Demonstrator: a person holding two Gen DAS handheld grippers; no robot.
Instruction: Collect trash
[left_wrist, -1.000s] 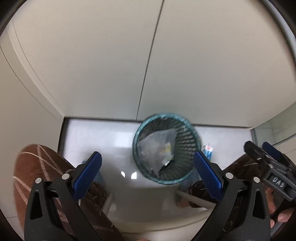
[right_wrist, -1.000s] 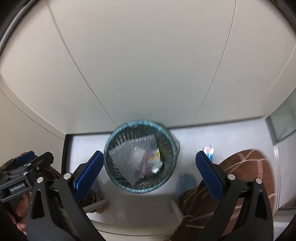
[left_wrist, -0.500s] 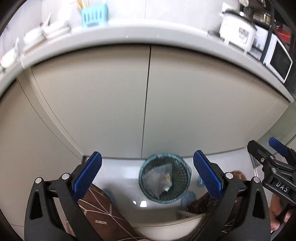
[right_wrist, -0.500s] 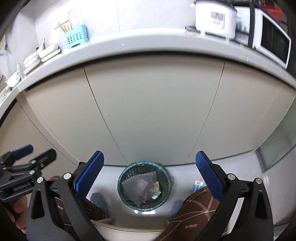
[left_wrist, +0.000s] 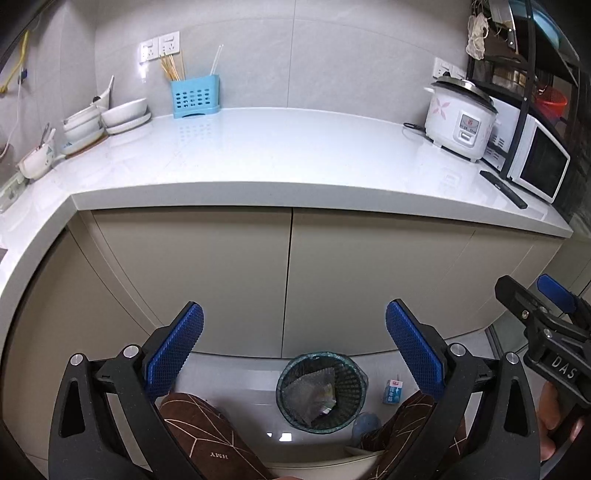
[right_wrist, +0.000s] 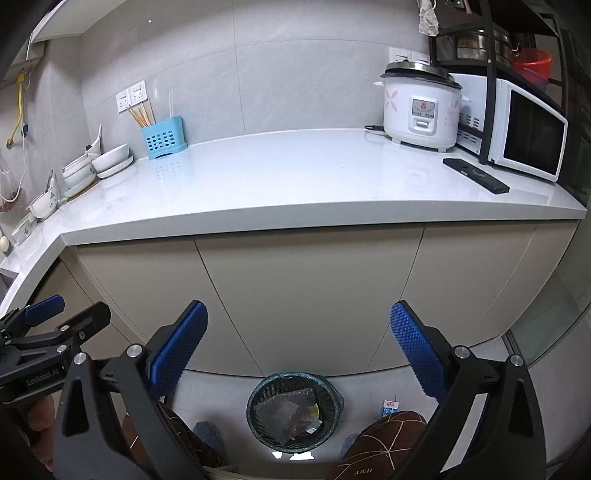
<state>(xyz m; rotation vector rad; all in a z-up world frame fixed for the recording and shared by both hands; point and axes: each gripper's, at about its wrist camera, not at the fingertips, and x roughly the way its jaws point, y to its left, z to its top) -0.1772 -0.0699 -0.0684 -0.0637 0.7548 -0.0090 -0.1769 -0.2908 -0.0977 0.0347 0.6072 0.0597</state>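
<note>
A dark mesh trash bin stands on the floor in front of the cabinet doors, with bubble wrap and scraps inside. A small blue-and-white carton lies on the floor just right of the bin. My left gripper is open, high above the bin, with nothing between its blue pads. My right gripper is open too and holds nothing. Each gripper shows at the edge of the other's view.
White countertop carries stacked bowls, a blue utensil holder, a rice cooker, a microwave and a black remote. Beige cabinet doors lie below. A person's brown-patterned knees flank the bin.
Both grippers have risen and tilted up from close over the bin; the countertop has come into view and the bin now looks small and low. Both stayed open.
</note>
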